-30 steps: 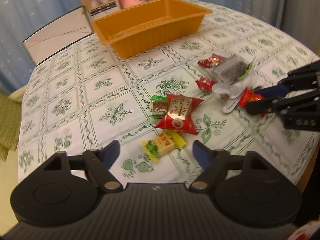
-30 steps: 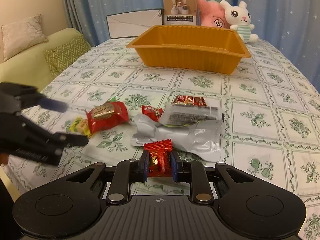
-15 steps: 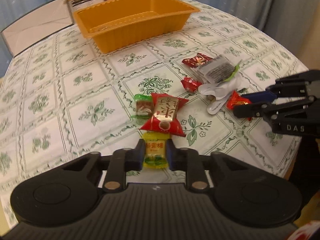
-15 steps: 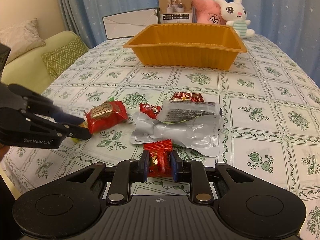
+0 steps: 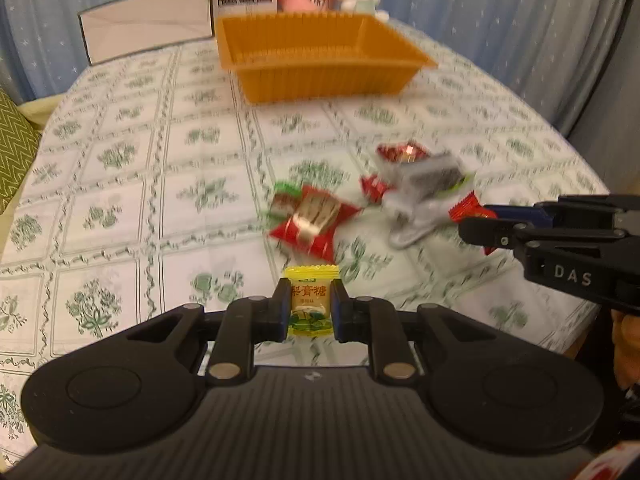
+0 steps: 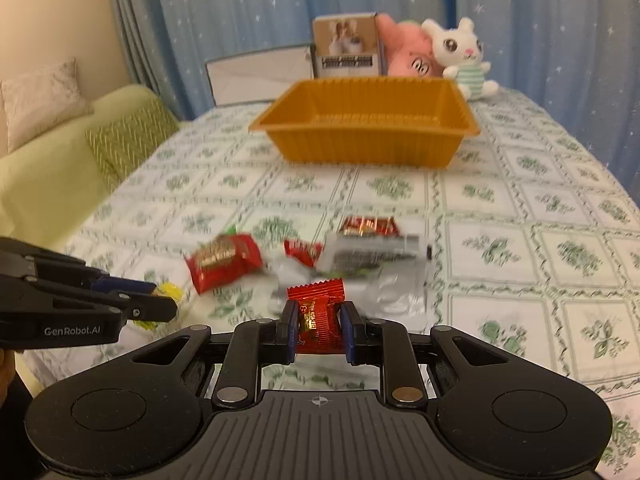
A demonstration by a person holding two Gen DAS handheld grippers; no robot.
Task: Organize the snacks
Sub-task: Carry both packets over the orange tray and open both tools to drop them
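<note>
Snacks are gripped in both claws: the left claw is closed on a yellow candy, the right claw on a red candy. More packets lie on the surface just ahead; an orange tray stands further ahead.

White rabbit plush as landmark: pink plush touching its left, photo-printed box further left, white envelope beyond that; blue starred curtain behind; green sofa far left
</note>
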